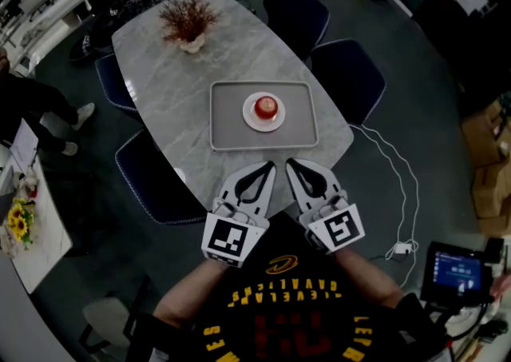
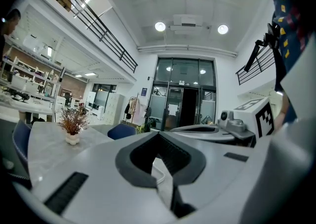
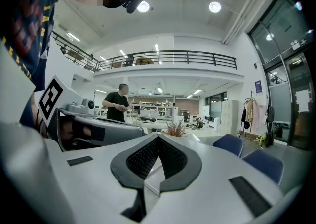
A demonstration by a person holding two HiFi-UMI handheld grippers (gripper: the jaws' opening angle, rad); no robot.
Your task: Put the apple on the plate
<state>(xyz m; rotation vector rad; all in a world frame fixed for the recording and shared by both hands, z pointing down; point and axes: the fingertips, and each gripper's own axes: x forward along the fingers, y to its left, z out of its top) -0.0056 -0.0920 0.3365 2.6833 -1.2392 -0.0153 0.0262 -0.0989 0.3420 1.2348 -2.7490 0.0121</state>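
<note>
Judging task done: nothing left but hold off. Tabletop (image 1: 176,57) spreads ahead of both tips, bare strip before tray (image 1: 227,133), raised rim just ahead, open room either side. Left hand-held gripper (image 1: 270,167) and right hand-held gripper (image 1: 291,165) clenched, empty, side by side. Plate (image 1: 249,117) beyond rim; apple (image 1: 266,106) sits on it.

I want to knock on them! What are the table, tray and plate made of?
The table looks like marble: grey with pale veins, maybe only a print. The tray is matte grey, plastic or metal, I cannot tell. The plate is smooth white, likely ceramic.
</note>
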